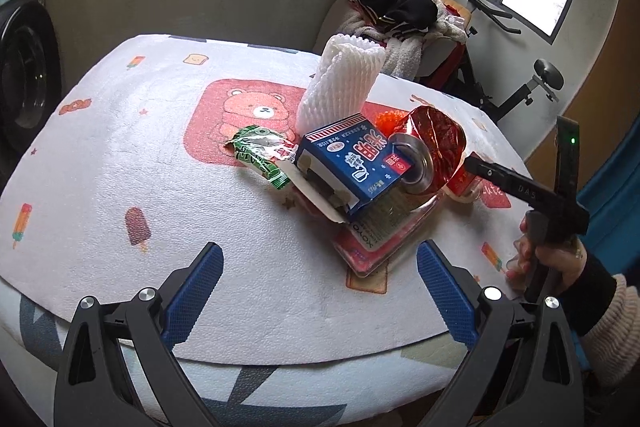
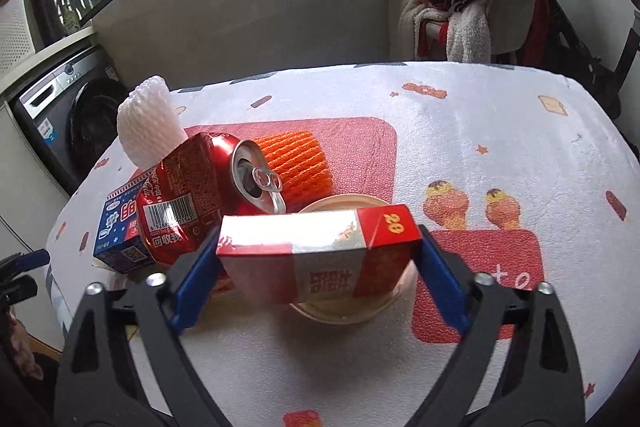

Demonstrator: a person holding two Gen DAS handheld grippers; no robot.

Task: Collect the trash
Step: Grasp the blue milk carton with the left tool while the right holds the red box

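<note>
- Right gripper (image 2: 318, 251): blue fingers (image 2: 440, 279) clamped end to end on the red carton (image 2: 320, 247), which hangs directly over the shallow bowl (image 2: 344, 311).
- Step in hand, as you judge it: placing the carton onto the trash pile. Keep it level, lower it squarely onto the bowl, and let go only once it is supported; a skewed drop would likely slide off the rim.
- Left of the bowl: crushed red can (image 2: 200, 195) leaning on the blue box (image 2: 118, 235); avoid nudging it, since it looks loosely balanced.
- Behind the bowl: orange foam net (image 2: 298, 163); further left, white foam net (image 2: 150, 121).
- Left gripper (image 1: 320, 291): jaws wide apart, holding nothing, hovering above the tablecloth (image 1: 120, 167) short of the pile.
- Left of the blue box, green wrapper (image 1: 260, 155) lies flat, probably your next pick.
- Bowl contents are hidden under the carton; you cannot tell.
</note>
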